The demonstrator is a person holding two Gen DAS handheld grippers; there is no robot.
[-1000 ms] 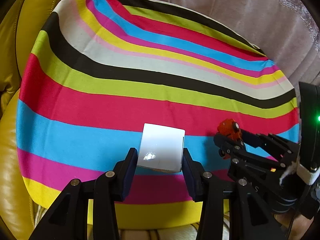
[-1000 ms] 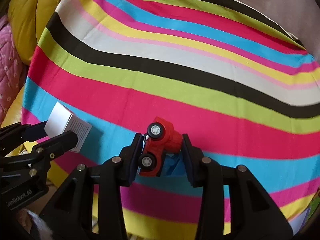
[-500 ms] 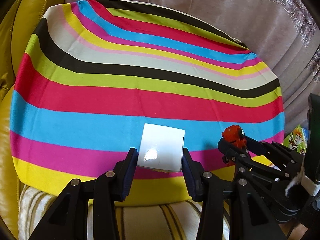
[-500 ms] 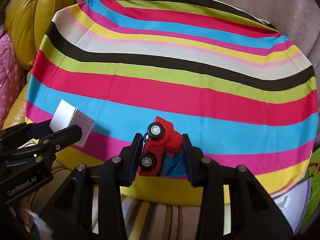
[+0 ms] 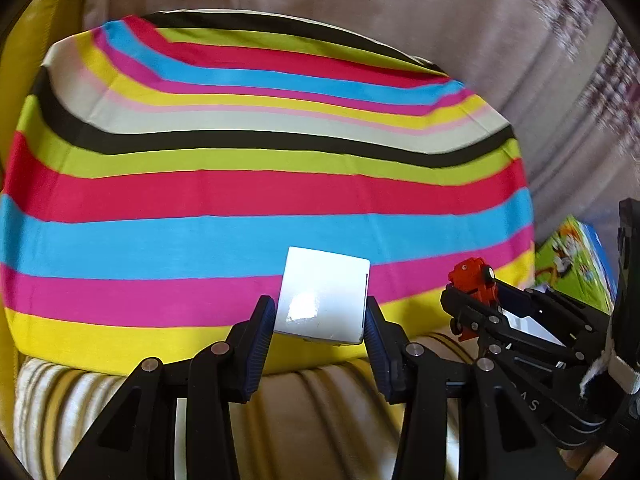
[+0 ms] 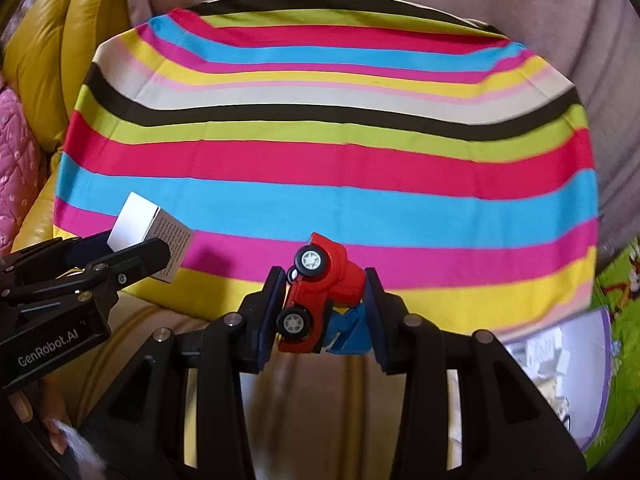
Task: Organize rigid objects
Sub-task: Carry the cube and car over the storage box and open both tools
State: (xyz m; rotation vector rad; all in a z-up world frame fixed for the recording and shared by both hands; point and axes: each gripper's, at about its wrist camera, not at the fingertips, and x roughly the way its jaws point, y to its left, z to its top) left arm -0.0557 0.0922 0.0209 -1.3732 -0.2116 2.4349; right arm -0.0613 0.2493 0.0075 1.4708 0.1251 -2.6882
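Looking down, I see the striped cushion (image 5: 256, 184) filling most of both views, lying on a sofa (image 6: 44, 48). Just in front of the cushion's near edge, my left tongs (image 5: 320, 320) grip a white box (image 5: 324, 300), held off the cushion. Right of the box, my right tongs (image 6: 324, 308) clamp a red toy car (image 6: 320, 292), tilted nose-up.

Both wrist cameras sit just behind their claws, angled steeply down, sharing the striped cushion (image 5: 256, 184) ahead; each catches the other claw alongside.
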